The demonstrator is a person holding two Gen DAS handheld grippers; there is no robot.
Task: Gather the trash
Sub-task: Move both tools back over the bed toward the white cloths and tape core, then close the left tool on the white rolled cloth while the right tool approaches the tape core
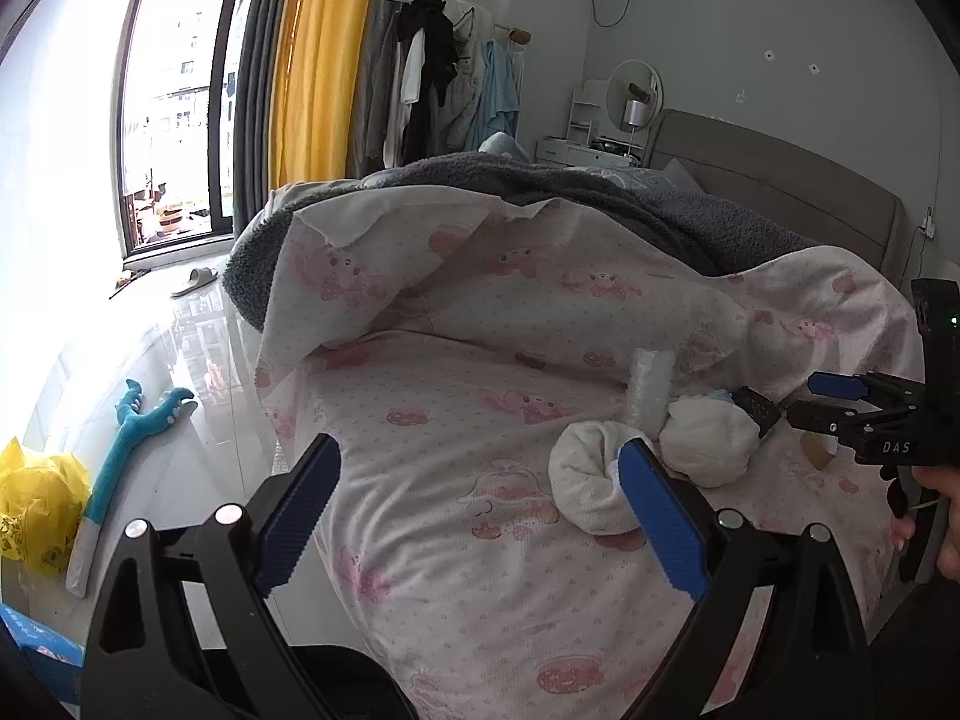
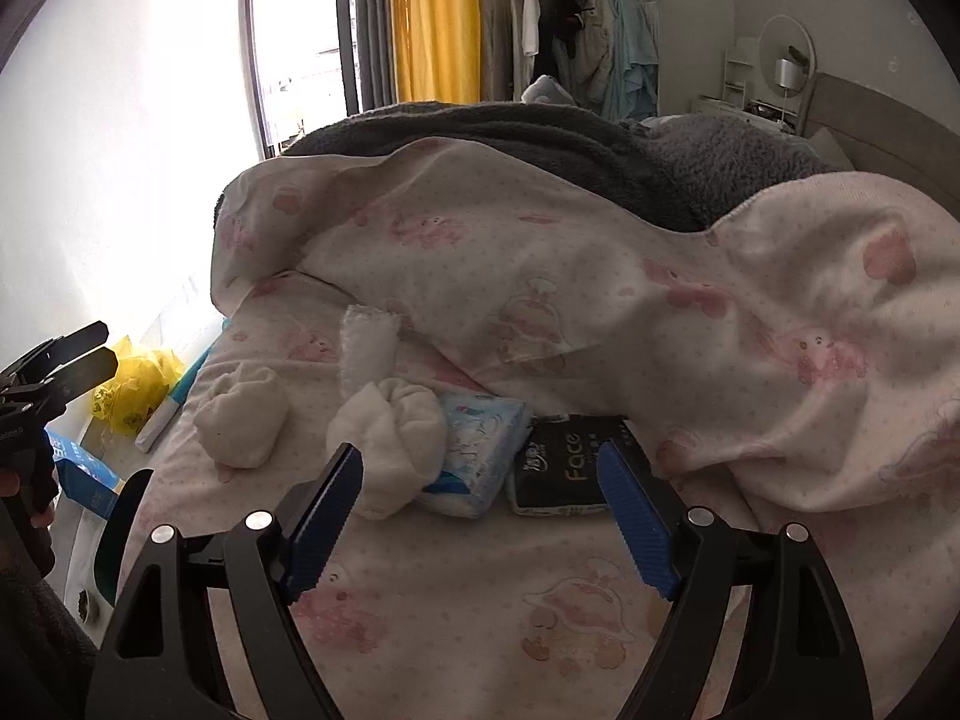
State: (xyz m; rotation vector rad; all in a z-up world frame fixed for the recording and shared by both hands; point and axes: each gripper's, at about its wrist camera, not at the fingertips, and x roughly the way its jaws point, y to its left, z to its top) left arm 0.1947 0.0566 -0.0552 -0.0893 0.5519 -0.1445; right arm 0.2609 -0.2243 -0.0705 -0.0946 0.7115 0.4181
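Note:
Two balled white socks lie on the pink-patterned bed sheet (image 2: 456,612): one (image 2: 243,420) to the left, one (image 2: 390,426) in front of my right gripper. A clear crumpled wrapper (image 2: 367,345) stands behind them. A blue tissue pack (image 2: 477,450) and a black "Face" tissue pack (image 2: 564,465) lie beside the nearer sock. My right gripper (image 2: 480,480) is open and empty just short of them. My left gripper (image 1: 480,480) is open and empty, its right finger beside a sock (image 1: 585,480). The second sock (image 1: 708,441) and the wrapper (image 1: 648,390) lie further right. The right gripper (image 1: 798,396) shows there, open.
A pink quilt (image 2: 600,276) over a grey blanket (image 2: 540,144) is heaped behind the items. On the floor left of the bed lie a yellow plastic bag (image 1: 36,504), a blue plush toy (image 1: 132,438) and a blue box (image 2: 81,474). A clothes rack (image 1: 450,78) stands by the window.

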